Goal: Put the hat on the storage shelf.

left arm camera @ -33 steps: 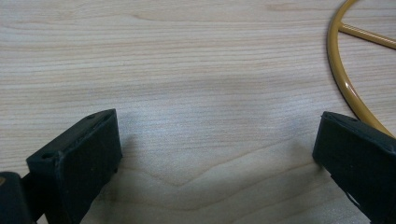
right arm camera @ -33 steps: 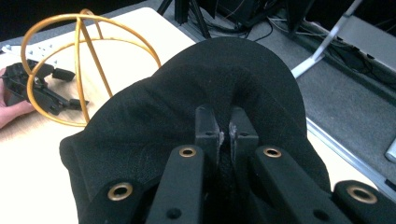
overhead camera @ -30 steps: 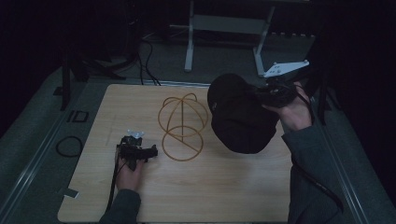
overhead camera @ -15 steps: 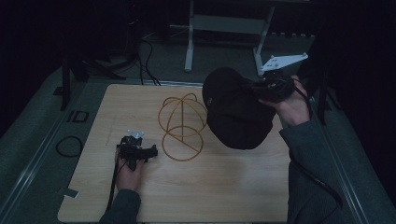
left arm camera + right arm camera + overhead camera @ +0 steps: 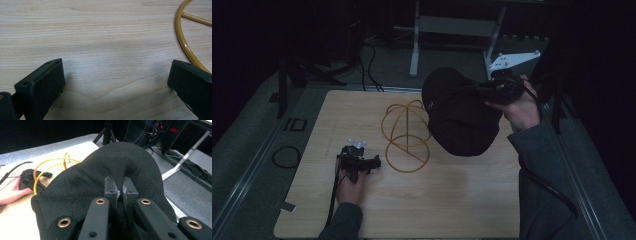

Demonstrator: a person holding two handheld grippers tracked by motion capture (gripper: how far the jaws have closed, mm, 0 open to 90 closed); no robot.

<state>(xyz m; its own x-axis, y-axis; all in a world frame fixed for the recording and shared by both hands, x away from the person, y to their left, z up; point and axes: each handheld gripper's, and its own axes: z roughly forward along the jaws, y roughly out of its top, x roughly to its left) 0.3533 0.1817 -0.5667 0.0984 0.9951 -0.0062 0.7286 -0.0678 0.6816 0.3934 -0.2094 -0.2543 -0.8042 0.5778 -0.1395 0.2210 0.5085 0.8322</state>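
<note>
Working over a wooden table (image 5: 452,205), we see a black cap (image 5: 459,117) held up in the air at its 2 o'clock side, partly overlapping the yellow wire hat stand (image 5: 404,135) that sits mid-table. We judge the cap soft, light and floppy: it sags below the pinch, so rim fabric is the place to grab. Stand looks stiff, thin, probably light and easy to tip. Right gripper (image 5: 119,190) has jaws pinched tight on a fold of cap fabric. Left gripper (image 5: 115,82) rests at 8 o'clock beside the stand's base ring, jaws wide apart, holding nothing.
</note>
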